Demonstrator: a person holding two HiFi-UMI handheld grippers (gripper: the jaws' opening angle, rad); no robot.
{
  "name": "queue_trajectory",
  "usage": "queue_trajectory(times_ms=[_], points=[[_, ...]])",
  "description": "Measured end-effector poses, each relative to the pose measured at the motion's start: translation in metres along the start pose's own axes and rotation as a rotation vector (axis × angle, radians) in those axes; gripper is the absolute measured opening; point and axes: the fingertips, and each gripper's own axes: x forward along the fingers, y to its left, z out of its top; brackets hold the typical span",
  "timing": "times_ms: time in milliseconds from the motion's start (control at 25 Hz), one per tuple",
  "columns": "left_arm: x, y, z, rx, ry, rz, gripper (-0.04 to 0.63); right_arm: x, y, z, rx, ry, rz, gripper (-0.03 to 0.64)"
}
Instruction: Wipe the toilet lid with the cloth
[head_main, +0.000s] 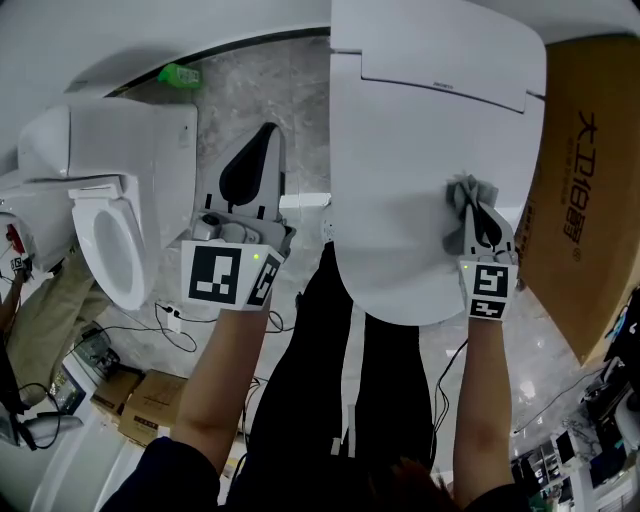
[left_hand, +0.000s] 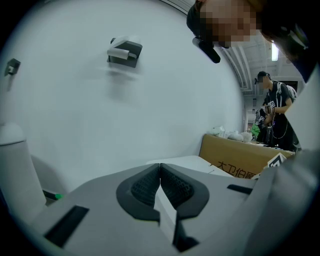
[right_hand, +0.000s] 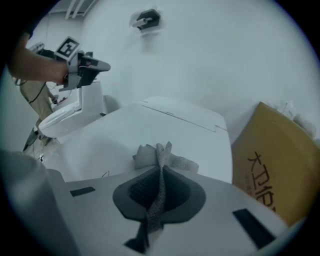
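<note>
The white toilet lid (head_main: 420, 150) is closed and fills the upper middle of the head view; it also shows in the right gripper view as the toilet lid (right_hand: 165, 125). A grey cloth (head_main: 466, 205) lies bunched on the lid's right part. My right gripper (head_main: 482, 222) is shut on the cloth (right_hand: 159, 160), which sticks out past the jaws and runs down between them. My left gripper (head_main: 262, 150) is shut with nothing in it, held off the lid's left side above the floor; in its own view the left gripper (left_hand: 160, 182) has its pads pressed together.
A second white toilet (head_main: 110, 190) with an open seat stands at the left. A brown cardboard box (head_main: 585, 190) stands right of the lid. Small boxes (head_main: 150, 400) and cables lie on the floor at lower left. A person (left_hand: 276, 112) stands far off.
</note>
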Motion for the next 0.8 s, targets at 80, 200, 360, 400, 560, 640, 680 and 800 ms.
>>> queue_trajectory(times_ms=[80,200,360,400,560,640,680,800], points=[[0.000,-0.003,0.000,0.001,0.000,-0.004,0.020,-0.006,-0.032,-0.016,0.064,0.016,-0.067,0.025],[-0.001,-0.010,-0.002,0.002,0.002,-0.011,0.020,-0.016,-0.069,-0.040,0.133,0.036,-0.149,0.025],[-0.003,-0.015,-0.002,0.005,0.002,-0.022,0.020,-0.027,-0.094,-0.058,0.188,0.056,-0.221,0.025],[-0.004,-0.014,-0.001,0.007,0.002,-0.022,0.020,-0.029,-0.096,-0.060,0.213,0.055,-0.232,0.025],[-0.007,-0.013,0.000,0.010,-0.004,-0.019,0.020,-0.031,-0.094,-0.063,0.300,0.044,-0.244,0.025],[-0.007,-0.014,-0.001,0.011,-0.003,-0.020,0.020,-0.030,-0.087,-0.060,0.297,0.044,-0.222,0.025],[-0.008,-0.015,-0.003,0.013,0.000,-0.023,0.020,-0.029,-0.081,-0.058,0.281,0.045,-0.205,0.025],[-0.008,-0.017,-0.007,0.021,0.010,-0.033,0.020,-0.022,-0.052,-0.044,0.205,0.043,-0.135,0.025]])
